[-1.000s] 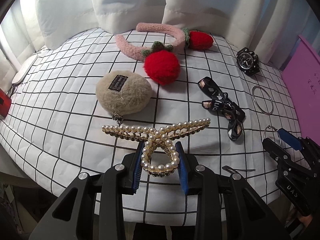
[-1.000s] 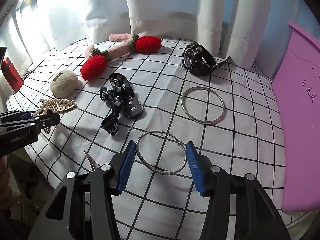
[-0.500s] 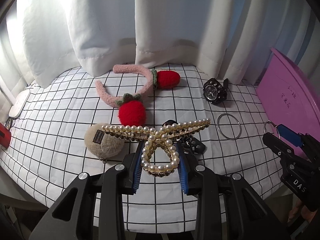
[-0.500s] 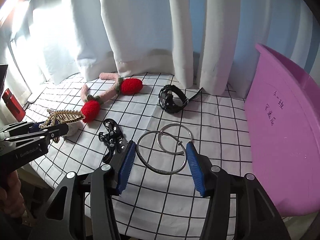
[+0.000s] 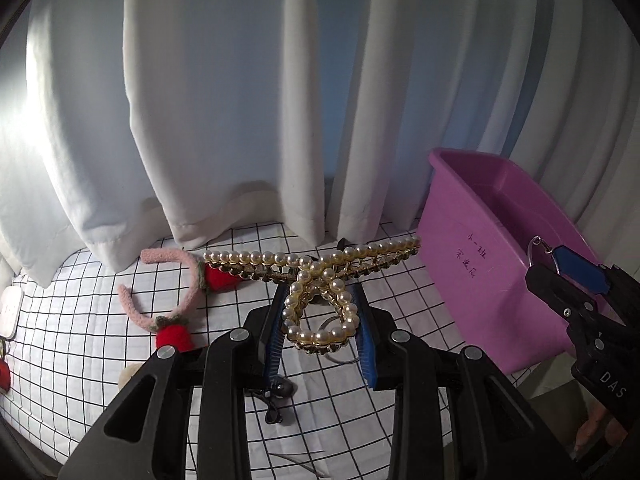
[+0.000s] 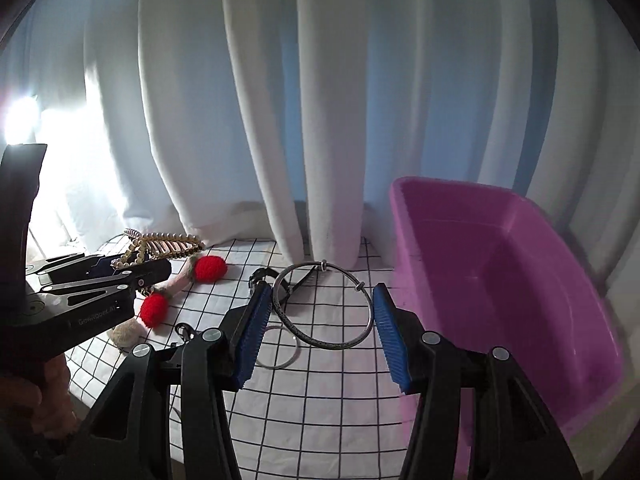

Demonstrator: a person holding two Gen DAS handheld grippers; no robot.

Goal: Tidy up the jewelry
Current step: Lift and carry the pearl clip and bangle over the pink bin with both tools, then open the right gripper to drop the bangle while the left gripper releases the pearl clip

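Pearl hair claw [image 5: 320, 292] sits clamped between the blue pads of my left gripper [image 5: 320, 332], its beaded arms spread crosswise beyond the fingertips, raised above the checked tablecloth [image 5: 80, 340]. Below lie the pink strawberry headband [image 5: 160, 280] and a plain metal ring [image 6: 280, 348]. To the right, my right gripper [image 6: 320, 324] clamps a dark beaded bangle [image 6: 324, 308] by its opposite edges, held clear of the cloth. Farthest right stands the purple bin [image 6: 500, 280], just beside the bangle.
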